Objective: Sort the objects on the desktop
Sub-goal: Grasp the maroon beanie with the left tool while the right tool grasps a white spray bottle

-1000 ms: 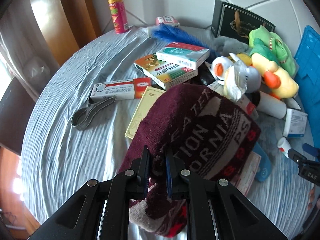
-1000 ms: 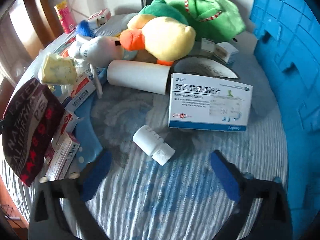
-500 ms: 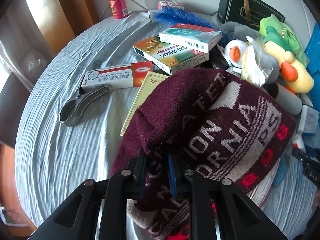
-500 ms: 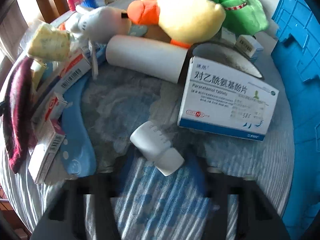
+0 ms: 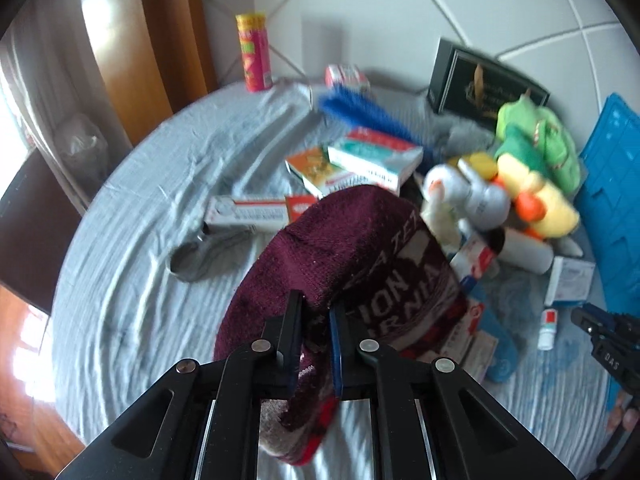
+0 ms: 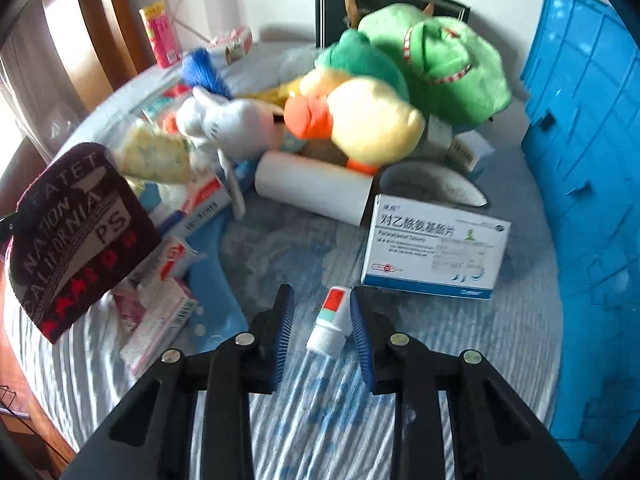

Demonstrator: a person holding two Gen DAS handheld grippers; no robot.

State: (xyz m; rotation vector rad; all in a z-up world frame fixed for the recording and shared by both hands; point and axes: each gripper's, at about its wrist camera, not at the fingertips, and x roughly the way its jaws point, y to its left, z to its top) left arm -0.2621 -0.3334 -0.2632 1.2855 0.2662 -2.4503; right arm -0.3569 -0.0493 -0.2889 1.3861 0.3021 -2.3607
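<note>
The left gripper (image 5: pixel 314 322) is clamped on the maroon sock (image 5: pixel 352 248), which hangs above the grey cloth (image 5: pixel 120 280) and hides the boxes behind it; its lower end is cut off by the gripper body. The right gripper (image 6: pixel 322 320) stands part-open around the small bottle (image 6: pixel 330 322), whose right side touches the right finger (image 6: pixel 360 328) while a gap remains at the left; blur leaves the label unreadable. Bare cloth lies left of the sock, the blue crate (image 6: pixel 592 160) walls the right edge, and the white box (image 6: pixel 436 252) sits just beyond the bottle.
</note>
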